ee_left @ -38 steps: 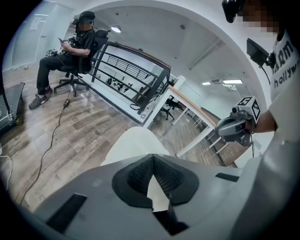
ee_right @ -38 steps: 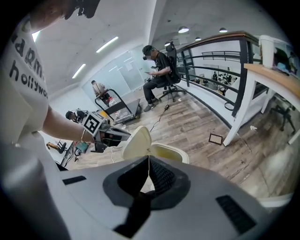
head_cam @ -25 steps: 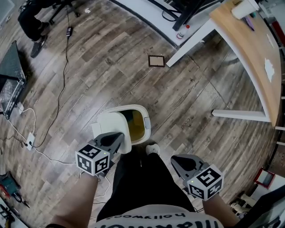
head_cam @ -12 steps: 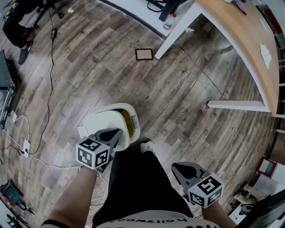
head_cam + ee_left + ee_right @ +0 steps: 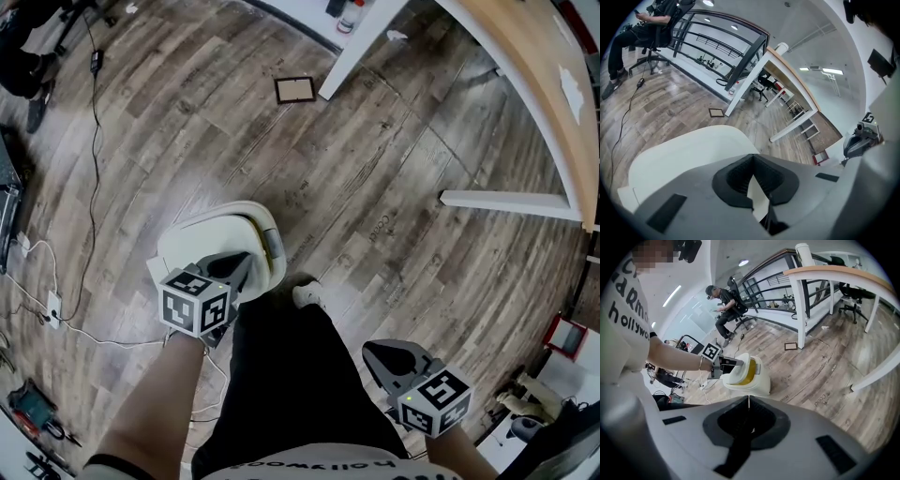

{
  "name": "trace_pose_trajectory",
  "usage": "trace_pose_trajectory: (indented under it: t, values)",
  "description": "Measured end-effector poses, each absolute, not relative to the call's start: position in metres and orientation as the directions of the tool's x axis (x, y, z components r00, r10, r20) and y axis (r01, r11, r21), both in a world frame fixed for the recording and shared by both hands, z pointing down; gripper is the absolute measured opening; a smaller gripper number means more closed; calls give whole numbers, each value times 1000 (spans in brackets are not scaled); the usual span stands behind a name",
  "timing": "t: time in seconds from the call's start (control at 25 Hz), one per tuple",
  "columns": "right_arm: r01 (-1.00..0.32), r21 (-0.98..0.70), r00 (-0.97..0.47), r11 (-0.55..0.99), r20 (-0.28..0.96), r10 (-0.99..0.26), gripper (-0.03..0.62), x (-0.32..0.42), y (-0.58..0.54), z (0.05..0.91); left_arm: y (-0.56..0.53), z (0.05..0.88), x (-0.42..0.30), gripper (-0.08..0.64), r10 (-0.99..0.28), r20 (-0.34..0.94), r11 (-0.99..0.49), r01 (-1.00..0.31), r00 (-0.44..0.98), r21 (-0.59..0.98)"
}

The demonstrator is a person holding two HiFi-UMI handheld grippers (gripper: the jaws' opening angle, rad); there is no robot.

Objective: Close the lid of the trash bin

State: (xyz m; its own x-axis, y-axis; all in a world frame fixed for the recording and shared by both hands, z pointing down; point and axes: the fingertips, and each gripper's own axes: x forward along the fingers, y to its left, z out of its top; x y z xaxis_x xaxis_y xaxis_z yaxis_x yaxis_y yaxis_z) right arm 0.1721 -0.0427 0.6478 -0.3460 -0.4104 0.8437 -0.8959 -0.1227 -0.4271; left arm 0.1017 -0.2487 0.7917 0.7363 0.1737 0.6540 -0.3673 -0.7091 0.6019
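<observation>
The white trash bin point(image 5: 761, 383) stands on the wood floor by my feet. Its white lid point(image 5: 206, 239) lies almost flat over the rim, and only a sliver of the yellow liner point(image 5: 275, 246) shows at the right edge. My left gripper point(image 5: 246, 260) is shut and rests with its tips on the near side of the lid point(image 5: 689, 150). In the left gripper view the left gripper point(image 5: 752, 157) holds nothing between its jaws. The right gripper view shows the lid point(image 5: 735, 373) still slightly raised. My right gripper point(image 5: 372, 349) hangs shut and empty beside my right leg, well away from the bin.
A white desk leg point(image 5: 511, 200) and a curved wooden desk top point(image 5: 525, 56) stand to the right. A small framed square point(image 5: 294, 90) lies on the floor beyond the bin. Cables point(image 5: 89, 216) and a power strip point(image 5: 52, 309) run along the left. A seated person point(image 5: 723, 305) is farther off.
The lid has swung down from a tilted, open stand to nearly flat under my left gripper. The yellow opening has shrunk to a sliver. The right gripper has barely moved.
</observation>
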Motion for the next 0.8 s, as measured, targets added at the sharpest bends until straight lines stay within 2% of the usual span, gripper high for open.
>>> trace_pose_trajectory:
  t: [0.28,0.56,0.8]
  values:
    - [-883,-437,-337,-170,843,-418,11,178,-32,654,-246,811,105,5,183,691,-713,-389,699,583]
    - [-874,-436,-319,-215,848,-424,11,186,-25,662,-242,843,105,5,201,785,-731,-444,586,519]
    - [-865,-446,-320,-229,843,-433,11,182,-23,665,-241,853,107,5,181,829,-800,-411,529,437]
